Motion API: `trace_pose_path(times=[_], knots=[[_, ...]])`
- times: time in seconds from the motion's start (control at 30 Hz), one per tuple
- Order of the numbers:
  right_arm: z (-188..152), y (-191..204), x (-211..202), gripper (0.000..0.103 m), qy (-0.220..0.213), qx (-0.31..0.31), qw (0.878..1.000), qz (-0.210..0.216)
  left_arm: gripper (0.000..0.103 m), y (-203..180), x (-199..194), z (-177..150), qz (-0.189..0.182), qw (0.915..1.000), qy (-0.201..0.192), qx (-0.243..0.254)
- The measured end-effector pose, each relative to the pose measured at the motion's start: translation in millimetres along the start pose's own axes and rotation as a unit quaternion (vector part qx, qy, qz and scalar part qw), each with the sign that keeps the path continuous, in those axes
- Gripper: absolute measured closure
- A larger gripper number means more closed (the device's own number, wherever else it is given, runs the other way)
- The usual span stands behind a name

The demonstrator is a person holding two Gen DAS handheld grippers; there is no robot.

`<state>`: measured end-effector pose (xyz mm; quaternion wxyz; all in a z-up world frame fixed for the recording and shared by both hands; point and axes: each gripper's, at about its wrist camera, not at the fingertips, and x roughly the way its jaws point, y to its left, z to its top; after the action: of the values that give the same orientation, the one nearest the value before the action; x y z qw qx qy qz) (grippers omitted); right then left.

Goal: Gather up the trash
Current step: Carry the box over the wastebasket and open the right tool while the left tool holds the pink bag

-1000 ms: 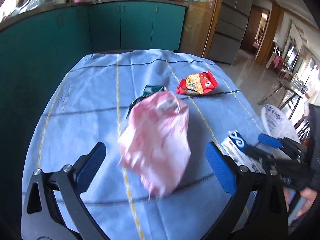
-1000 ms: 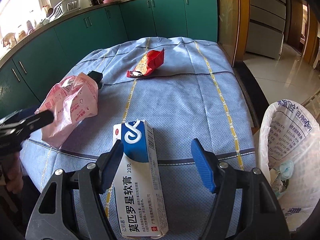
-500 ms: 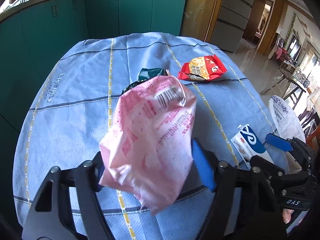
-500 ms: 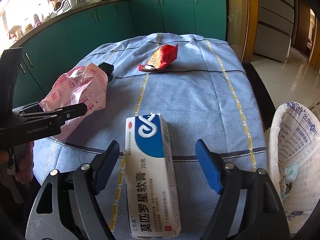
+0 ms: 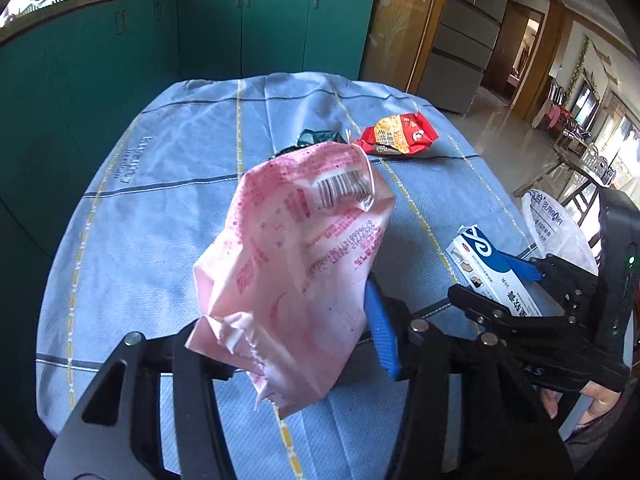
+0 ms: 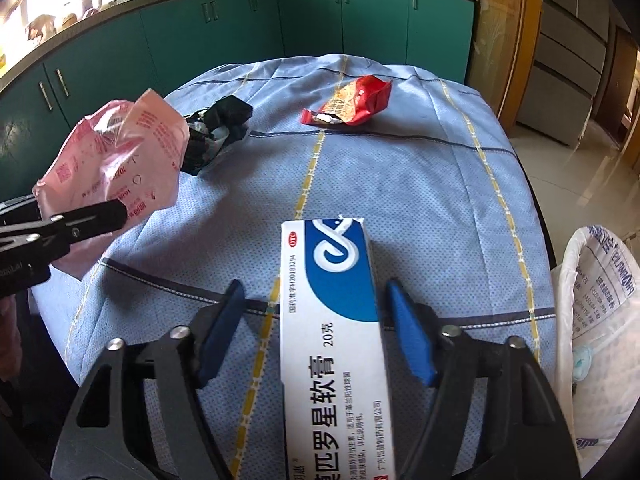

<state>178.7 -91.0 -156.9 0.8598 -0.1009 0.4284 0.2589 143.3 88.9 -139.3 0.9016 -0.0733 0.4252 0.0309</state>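
The left gripper [image 5: 288, 344] has just been closing, and its jaws now clamp the lower part of a pink bag [image 5: 296, 264]; the bag stands up from between the fingers, lifted clear of the table [image 5: 160, 208], its barcode end tilted away toward the far side; the blue right pad [image 5: 382, 336] presses against the bag's side, while the left pad is hidden behind the crumpled plastic.

The right gripper [image 6: 316, 332] has also just been closing, narrowing on a white and blue box [image 6: 332, 320]; the box lies lengthwise between the two blue fingers [image 6: 410, 340], its torn end pointing away; the right pad sits at the box's edge and appears to touch it, whereas a strip of cloth shows between the left pad and the box, so the jaws stand partly open and a firm hold is not evident; whether the box rests on the cloth or is raised cannot be told.

Beyond the pink bag, in the right wrist view, a dark crumpled wrapper [image 6: 218, 130] lies on the blue checked cloth just behind it; farther on, near the far end of the table, lies a red snack packet [image 6: 352, 102], well apart from both grippers.

At the right edge of the table stands a white bin bag [image 6: 596, 320], open at the top, with some scraps inside; it is just beside the right gripper's right finger; green cabinets [image 6: 240, 36] run behind the table.
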Motion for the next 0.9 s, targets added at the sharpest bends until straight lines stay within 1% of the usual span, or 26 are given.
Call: trace_pose_path(times=[0.07,0.1,0.17,0.27,0.63,0.9], knots=[[-1,3,-1,0.057,-0.003,-0.009,1.000,-0.001,0.050,0,-4,-1,0.001,1.0000,-0.004,0.001],[-1,4,-2,0.058,-0.004,-0.012,1.000,0.003,0.050,-1,-5,-2,0.001,1.0000,-0.005,0.001],[-1,4,-2,0.058,-0.005,-0.011,1.000,0.012,0.050,-2,-7,-3,0.001,1.0000,-0.007,0.002],[-1,3,-2,0.058,-0.008,-0.007,1.000,0.010,0.050,-5,-9,-4,0.001,0.9999,-0.009,0.008],[-3,-20,-17,0.058,-0.024,0.020,0.999,-0.007,0.050,-17,-13,-6,-0.016,0.9993,-0.018,0.027],[-6,-42,-31,0.058,-0.041,0.046,0.998,-0.021,0.050,-28,-12,-8,-0.022,0.9989,-0.014,0.038]])
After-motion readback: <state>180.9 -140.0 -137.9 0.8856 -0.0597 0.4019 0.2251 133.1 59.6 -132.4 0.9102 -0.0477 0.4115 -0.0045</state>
